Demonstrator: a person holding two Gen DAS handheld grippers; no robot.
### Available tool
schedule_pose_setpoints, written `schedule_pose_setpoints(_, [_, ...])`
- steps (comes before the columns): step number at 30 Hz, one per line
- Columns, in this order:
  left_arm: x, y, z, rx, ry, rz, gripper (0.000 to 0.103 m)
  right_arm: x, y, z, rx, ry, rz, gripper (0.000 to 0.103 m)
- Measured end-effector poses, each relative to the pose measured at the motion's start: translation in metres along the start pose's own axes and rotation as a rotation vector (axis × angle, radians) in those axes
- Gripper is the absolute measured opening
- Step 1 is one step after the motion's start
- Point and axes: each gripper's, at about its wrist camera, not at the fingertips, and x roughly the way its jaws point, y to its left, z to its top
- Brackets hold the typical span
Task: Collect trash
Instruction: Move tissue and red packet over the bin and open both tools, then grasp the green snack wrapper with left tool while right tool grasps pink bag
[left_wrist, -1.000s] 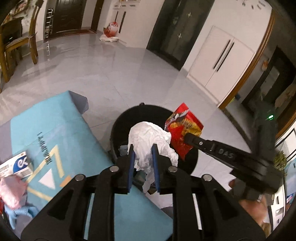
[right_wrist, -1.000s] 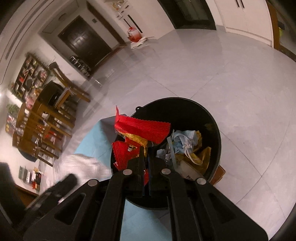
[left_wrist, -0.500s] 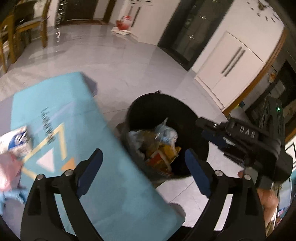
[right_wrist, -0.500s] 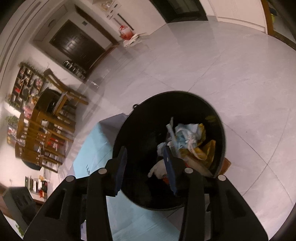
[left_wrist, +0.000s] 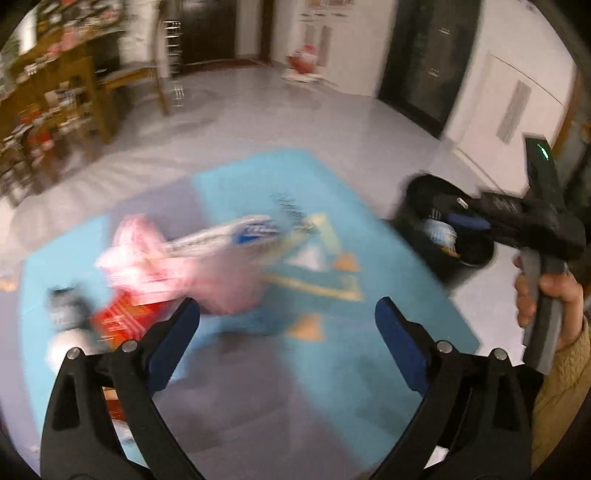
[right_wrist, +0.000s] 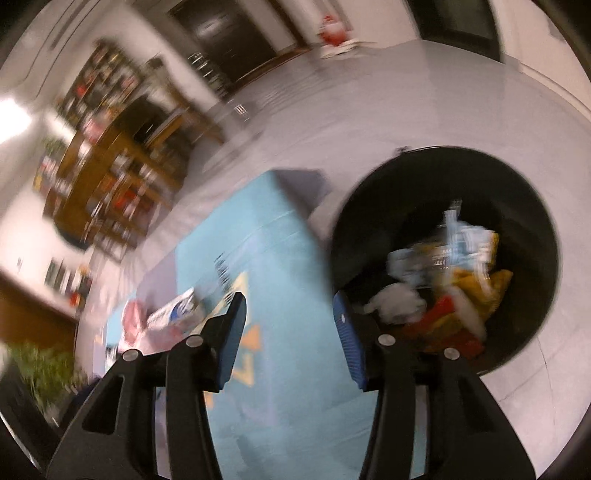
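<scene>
- I count two grippers. My left gripper (left_wrist: 287, 321) stands wide apart with nothing between its blue pads; its jaws have just been opening.
- My right gripper (right_wrist: 288, 332) is partly spread and empty, its jaws likewise just opening. In the left view a hand (left_wrist: 546, 295) grips its handle.
- One black bin (right_wrist: 546, 236) stands on the floor just beside the mat, holding mixed trash (right_wrist: 443, 280): white, red, yellow and pale blue scraps.
- On the blue mat (left_wrist: 332, 369) I make out a pink bag (left_wrist: 207, 273), a white-and-blue packet (left_wrist: 236, 236) and a red wrapper (left_wrist: 125, 317); blur prevents a firm count.
- The floor (left_wrist: 295, 118) is pale, glossy tile. Wooden shelving (right_wrist: 110, 184) stands to the left.
</scene>
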Motion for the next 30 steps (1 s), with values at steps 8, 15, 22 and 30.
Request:
schedule_pose_setpoints(8, [-0.053, 0.165, -0.059, -0.573, -0.121, 0.035, 0.1, 0.037, 0.08, -0.035, -0.224, 0.093, 0.047, 0.057])
schedule_pose_setpoints(15, [-0.057, 0.21, -0.088, -0.766, -0.103, -0.151, 0.1, 0.08, 0.131, -0.057, -0.297, 0.199, 0.1, 0.058])
schedule_pose_setpoints(22, [-0.029, 0.182, -0.089, -0.686, 0.021, -0.205, 0.1, 0.104, 0.17, -0.07, -0.367, 0.207, 0.13, 0.058])
schedule_pose_setpoints(30, [0.005, 0.154, -0.097, -0.588, 0.151, -0.178, 0.1, 0.122, 0.192, -0.081, -0.436, 0.213, 0.113, 0.064])
